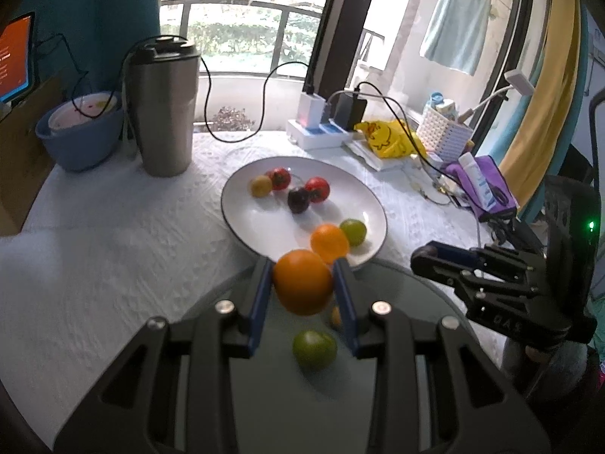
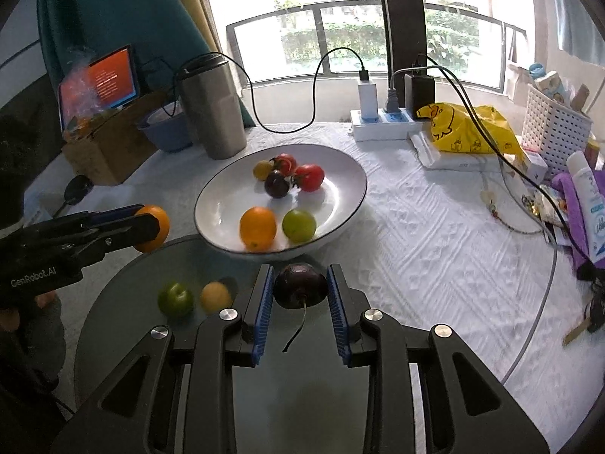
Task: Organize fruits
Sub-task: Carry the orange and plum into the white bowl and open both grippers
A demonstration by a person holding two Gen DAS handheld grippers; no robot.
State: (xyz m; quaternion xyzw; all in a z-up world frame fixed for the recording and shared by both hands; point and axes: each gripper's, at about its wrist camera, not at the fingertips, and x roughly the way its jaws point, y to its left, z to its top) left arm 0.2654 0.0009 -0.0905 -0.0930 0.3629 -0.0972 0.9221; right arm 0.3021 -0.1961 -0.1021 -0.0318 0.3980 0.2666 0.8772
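Note:
My left gripper (image 1: 302, 276) is shut on an orange (image 1: 302, 282), held above the near rim of a white plate (image 1: 245, 219). Seen from the right wrist, that orange (image 2: 153, 229) sits in the left gripper (image 2: 149, 223) at the left. My right gripper (image 2: 300, 283) is shut on a dark plum (image 2: 300, 285) with a hanging stalk, just in front of the white plate (image 2: 351, 178). The plate holds an orange (image 2: 258, 232), a green fruit (image 2: 298, 225), two red tomatoes (image 2: 310, 177), a dark fruit (image 2: 277, 184) and a yellow one (image 2: 262, 169). On a dark glass dish (image 2: 124, 283) lie a green fruit (image 2: 175, 299) and a yellow fruit (image 2: 215, 297).
A steel tumbler (image 2: 213, 109) and a blue bowl (image 2: 166, 132) stand behind the plate on the left, beside a cardboard box (image 2: 106, 151) and a tablet (image 2: 109, 79). A power strip (image 2: 382, 123) with cables, a yellow bag (image 2: 469, 128), a white basket (image 2: 552, 125) and purple cloth (image 2: 571, 196) crowd the right.

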